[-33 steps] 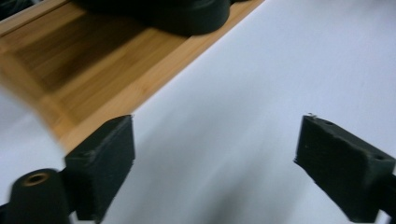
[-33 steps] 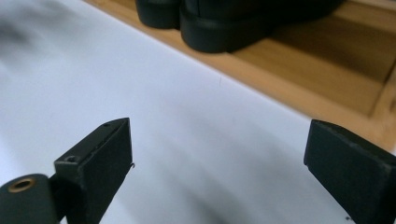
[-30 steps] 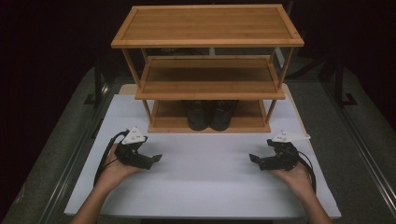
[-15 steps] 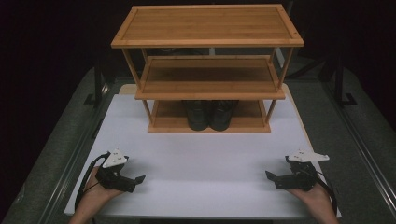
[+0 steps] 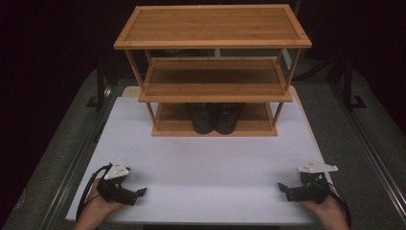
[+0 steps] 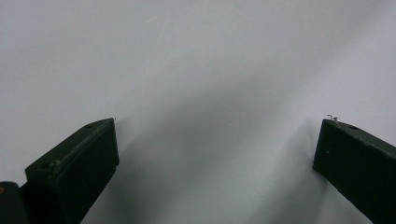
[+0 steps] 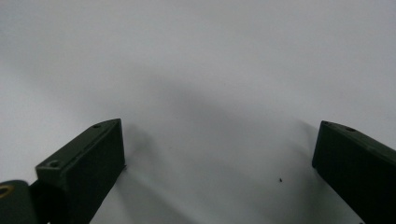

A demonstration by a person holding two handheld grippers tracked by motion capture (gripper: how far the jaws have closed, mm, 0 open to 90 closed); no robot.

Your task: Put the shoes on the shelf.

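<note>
Resting on the white desk [image 5: 201,163] well before the wooden shoe rack [image 5: 213,72], the left hand-held gripper [image 5: 140,192] and right hand-held gripper [image 5: 282,188] gape wide, holding nothing.

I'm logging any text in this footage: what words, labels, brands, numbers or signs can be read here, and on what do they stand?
None can be read.
Three-tier bamboo shelf rack: bare wood, no label.
Pair of black shoes on the bottom shelf: too dark and small to show any brand.
White table top: plain.
Grey three-cornered plates on the left gripper and right gripper: no markings legible.
</note>
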